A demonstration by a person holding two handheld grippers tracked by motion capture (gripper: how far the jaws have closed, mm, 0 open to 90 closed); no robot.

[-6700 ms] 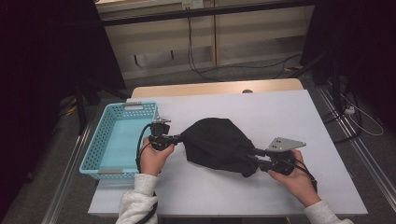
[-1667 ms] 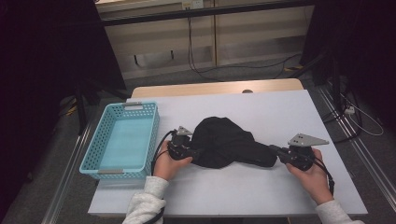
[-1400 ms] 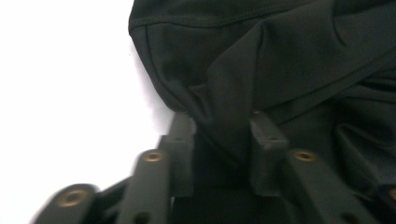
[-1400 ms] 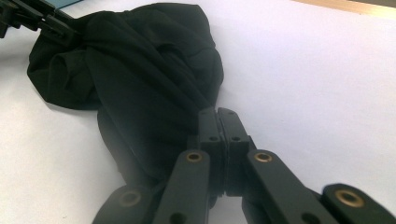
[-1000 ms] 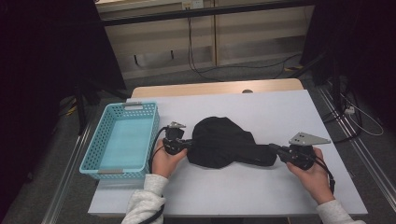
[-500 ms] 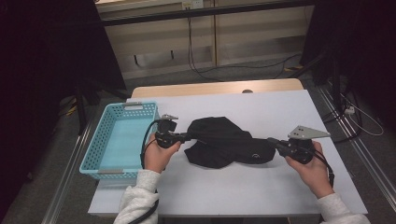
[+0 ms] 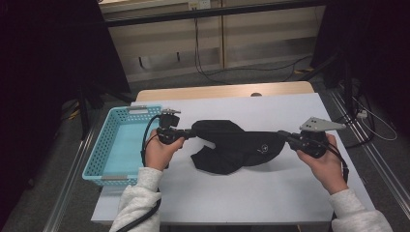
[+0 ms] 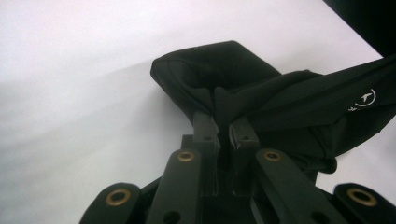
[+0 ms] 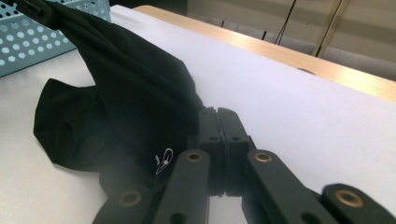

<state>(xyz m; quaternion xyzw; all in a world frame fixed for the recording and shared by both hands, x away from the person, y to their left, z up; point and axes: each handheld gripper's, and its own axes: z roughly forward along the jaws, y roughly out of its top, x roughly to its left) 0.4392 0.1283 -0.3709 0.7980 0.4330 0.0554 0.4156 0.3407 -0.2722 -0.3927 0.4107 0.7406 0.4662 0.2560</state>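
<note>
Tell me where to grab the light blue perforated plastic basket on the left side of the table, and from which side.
Take the light blue perforated plastic basket by its near short rim, coming from above: the open top leaves that thin wall free for the left tool.

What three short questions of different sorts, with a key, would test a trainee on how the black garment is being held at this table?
1. True or false: the black garment lies inside the blue basket.
2. Which grippers are shut on the garment? A) left only B) right only C) both
3. Fill in: the garment hangs stretched between the left gripper and the ___ gripper.

Key: 1 false, it is over the white table, beside the basket. 2 C, each gripper's fingers pinch an end. 3 right.
</note>
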